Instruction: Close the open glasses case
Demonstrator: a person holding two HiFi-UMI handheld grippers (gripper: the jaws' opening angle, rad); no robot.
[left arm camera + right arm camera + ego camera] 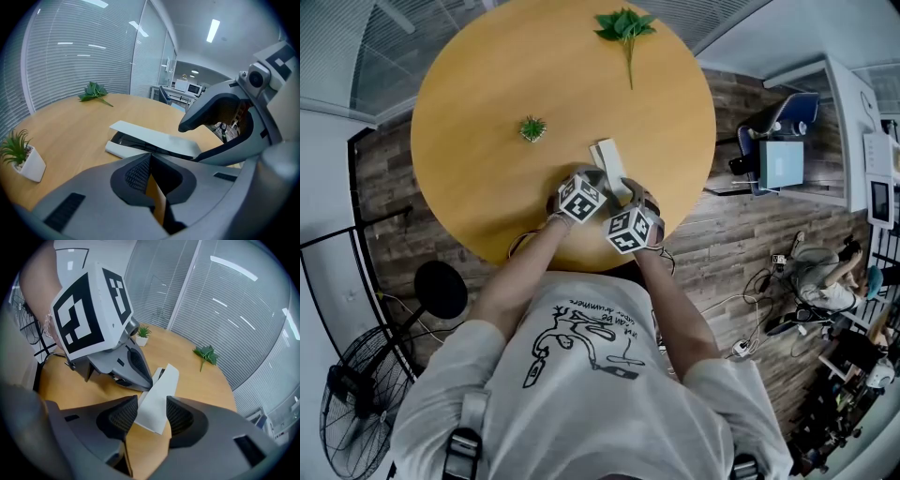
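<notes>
Glasses case: lay on the round wooden table, close to the edge nearest the person and just ahead of both grippers.
Long axis: ran away from the person toward the far side of the table, with the far end leaning slightly left in the head view. It lay crosswise before the left gripper and lengthwise away from the right one.
Look: a slim, pale grey-white rectangular shell. Its flat lid was raised at a shallow angle over the base, and a dark interior showed in the gap on the side facing the left gripper.
Left gripper: clenched, pads together with nothing between them, tips aimed at the case's long side.
Right gripper: released, jaws apart, with the near end of the lid sitting in the gap between the pads.
Elsewhere: a small potted plant stood left of the case, well apart from it, and a leafy sprig lay at the far rim.
</notes>
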